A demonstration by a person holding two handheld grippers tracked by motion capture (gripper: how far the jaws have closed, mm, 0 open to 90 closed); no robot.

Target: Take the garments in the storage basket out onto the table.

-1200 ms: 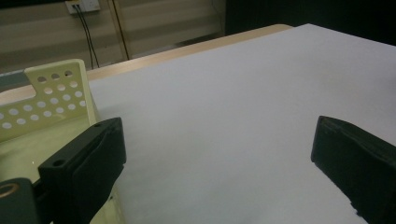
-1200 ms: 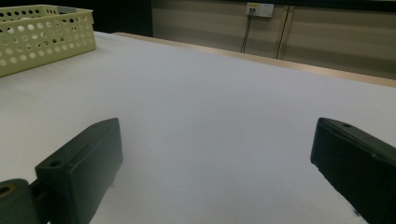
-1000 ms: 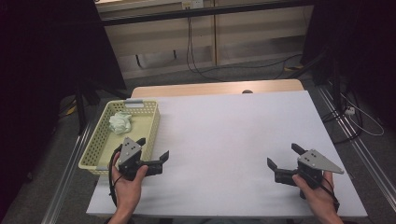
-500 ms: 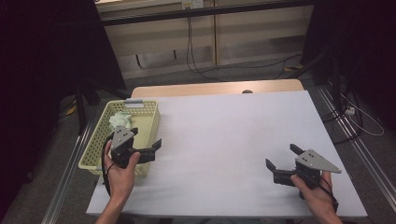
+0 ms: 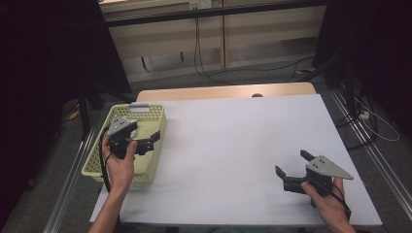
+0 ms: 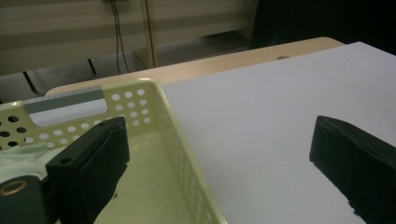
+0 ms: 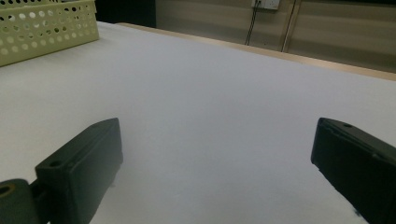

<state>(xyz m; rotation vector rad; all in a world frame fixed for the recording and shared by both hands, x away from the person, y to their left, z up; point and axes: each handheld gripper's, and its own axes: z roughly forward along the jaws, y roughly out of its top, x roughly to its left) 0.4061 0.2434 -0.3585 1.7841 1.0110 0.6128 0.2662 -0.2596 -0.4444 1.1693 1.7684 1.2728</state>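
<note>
A pale yellow perforated basket (image 5: 145,110) stands at the table's left edge, its rim (image 6: 175,121) running between my left jaws. A crumpled whitish cloth (image 6: 21,154) lies in it, mostly hidden by the hand in the high view. My left gripper (image 5: 148,141) hangs open over the basket's right side; in the left gripper view (image 6: 219,135) one jaw is above the basket's inside and the other above the white table. My right gripper (image 5: 292,163) stands open and empty low over the table at the front right, also open in the right gripper view (image 7: 217,135).
The white tabletop (image 5: 233,141) spreads bare between the two hands, with a strip of wood (image 5: 218,92) along its far edge. The basket (image 7: 46,28) is far off from the right gripper. Metal rails (image 5: 374,155) and cables (image 5: 369,116) run beside the table on the floor.
My left gripper has moved left and away from me, from the table in front of the basket to over the basket's right side. The right gripper has barely shifted.
</note>
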